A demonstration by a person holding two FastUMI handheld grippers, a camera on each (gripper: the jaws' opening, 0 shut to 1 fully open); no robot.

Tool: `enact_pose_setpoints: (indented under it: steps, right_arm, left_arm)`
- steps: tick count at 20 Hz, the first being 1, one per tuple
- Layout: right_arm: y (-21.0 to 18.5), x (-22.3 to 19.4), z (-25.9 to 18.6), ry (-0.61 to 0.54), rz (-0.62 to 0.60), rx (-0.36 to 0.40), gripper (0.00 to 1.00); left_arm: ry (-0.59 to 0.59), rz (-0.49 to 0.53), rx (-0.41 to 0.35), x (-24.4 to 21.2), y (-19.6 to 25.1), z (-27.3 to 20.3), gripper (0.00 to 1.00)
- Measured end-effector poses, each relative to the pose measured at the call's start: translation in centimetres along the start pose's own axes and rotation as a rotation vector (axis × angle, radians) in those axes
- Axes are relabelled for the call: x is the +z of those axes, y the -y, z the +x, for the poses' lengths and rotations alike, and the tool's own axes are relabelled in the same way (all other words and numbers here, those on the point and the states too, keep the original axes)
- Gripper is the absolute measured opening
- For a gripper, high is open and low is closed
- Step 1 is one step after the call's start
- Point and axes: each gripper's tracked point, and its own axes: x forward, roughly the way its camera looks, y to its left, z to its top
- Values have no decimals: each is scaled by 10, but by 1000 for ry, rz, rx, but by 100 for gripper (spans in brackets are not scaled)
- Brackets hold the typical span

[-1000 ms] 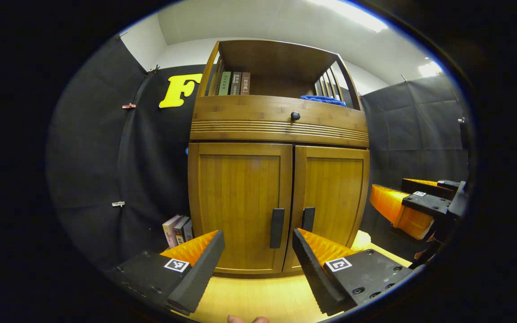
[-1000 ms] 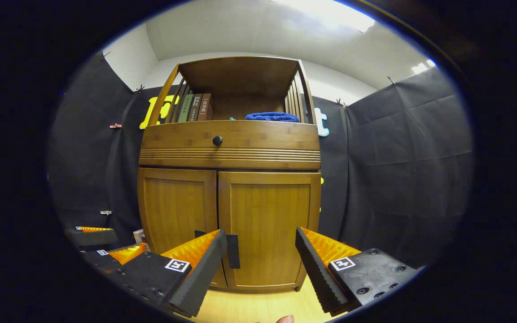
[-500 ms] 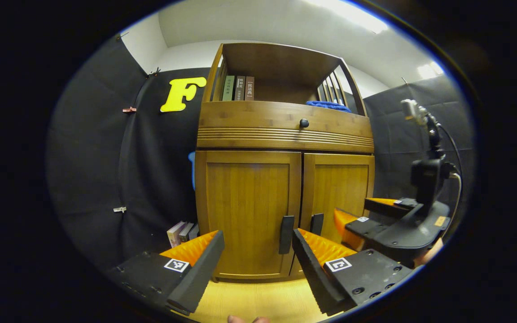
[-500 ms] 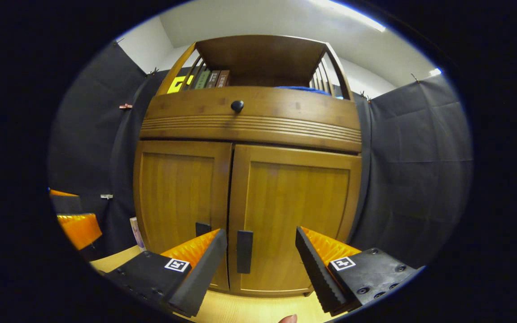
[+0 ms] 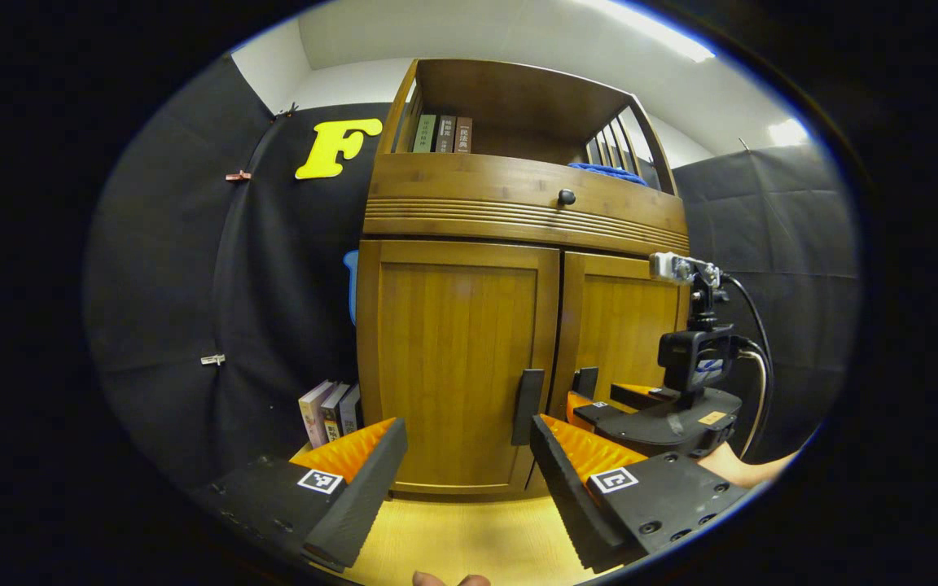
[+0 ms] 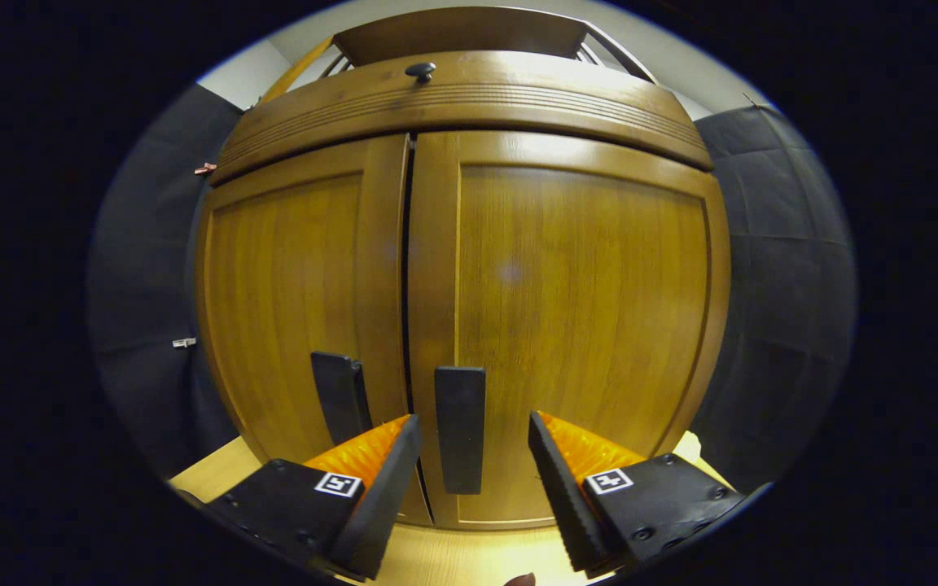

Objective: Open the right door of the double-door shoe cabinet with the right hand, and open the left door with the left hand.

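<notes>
The wooden shoe cabinet (image 5: 453,358) stands with both doors shut. Its left door (image 5: 457,358) carries a dark handle (image 5: 528,395), and the right door (image 6: 583,325) has its own dark handle (image 6: 461,427). My right gripper (image 6: 473,422) is open and close to the right door, and the right handle stands in the gap between its fingers; I cannot tell whether they touch it. In the left gripper view, the right gripper (image 5: 603,396) sits by the right handle (image 5: 585,381). My left gripper (image 5: 469,426) is open, back from the cabinet, pointing near the left handle.
A drawer with a round knob (image 5: 566,197) runs above the doors. Books (image 5: 442,133) and a blue cloth (image 5: 607,172) lie on the top shelf. More books (image 5: 330,411) lean on the pale wooden floor (image 5: 453,537) left of the cabinet. A hand (image 5: 750,468) holds the right gripper.
My right gripper has moved forward to the right door until its handle lies between the fingers. My left gripper has come slightly closer. Both doors stay shut.
</notes>
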Motion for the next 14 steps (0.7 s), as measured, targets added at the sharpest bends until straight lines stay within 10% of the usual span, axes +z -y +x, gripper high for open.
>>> enact_pose_setpoints:
  steps: [3,6,7,14]
  right_arm:
    - [-4,-1,15,1,33,-10,57]
    - [-8,-4,29,5,9,-27,54]
    - [-6,-3,14,5,14,-35,34]
    - [-6,1,8,-9,20,3,20]
  left_arm:
    - [-16,-38,1,-7,-7,4,94]
    - [-36,-34,21,-10,-16,4,94]
    - [-37,-31,24,-11,-18,3,94]
    - [-28,-29,43,-6,-22,-7,94]
